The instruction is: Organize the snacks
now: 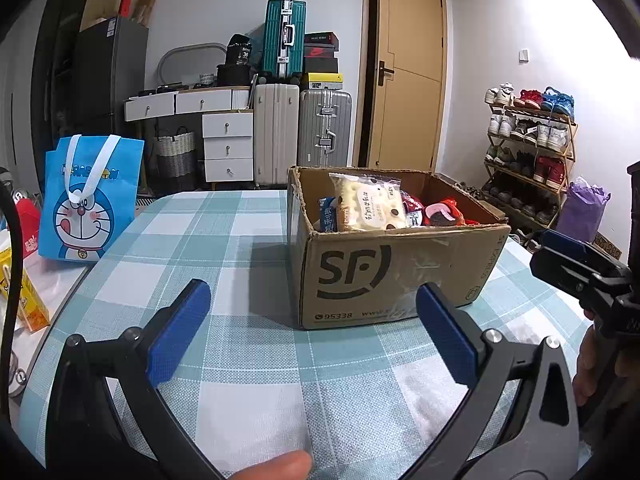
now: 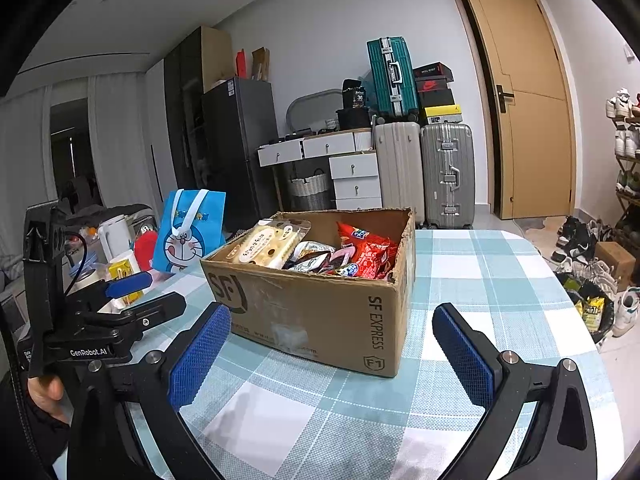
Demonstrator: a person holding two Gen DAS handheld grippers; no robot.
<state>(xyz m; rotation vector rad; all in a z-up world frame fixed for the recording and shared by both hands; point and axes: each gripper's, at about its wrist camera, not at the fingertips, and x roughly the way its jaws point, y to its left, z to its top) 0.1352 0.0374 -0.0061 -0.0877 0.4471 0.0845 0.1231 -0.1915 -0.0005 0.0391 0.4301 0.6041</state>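
An open cardboard SF box (image 1: 392, 276) stands on the checked table (image 1: 224, 240); it also shows in the right wrist view (image 2: 320, 312). It holds several snack packs, among them a cream biscuit pack (image 1: 368, 200) (image 2: 268, 244) and red packs (image 2: 368, 256). My left gripper (image 1: 312, 332) is open and empty, just short of the box's near side. My right gripper (image 2: 332, 356) is open and empty, near the box's front corner. The left gripper also shows in the right wrist view (image 2: 140, 296), and the right gripper shows at the right edge of the left wrist view (image 1: 576, 260).
A blue Doraemon bag (image 1: 88, 200) (image 2: 192, 232) stands at the table's left. A yellow carton (image 1: 24, 300), a white kettle (image 2: 114, 236) and cups sit left of the table. Suitcases (image 1: 324, 128), drawers and a shoe rack (image 1: 532, 148) stand behind.
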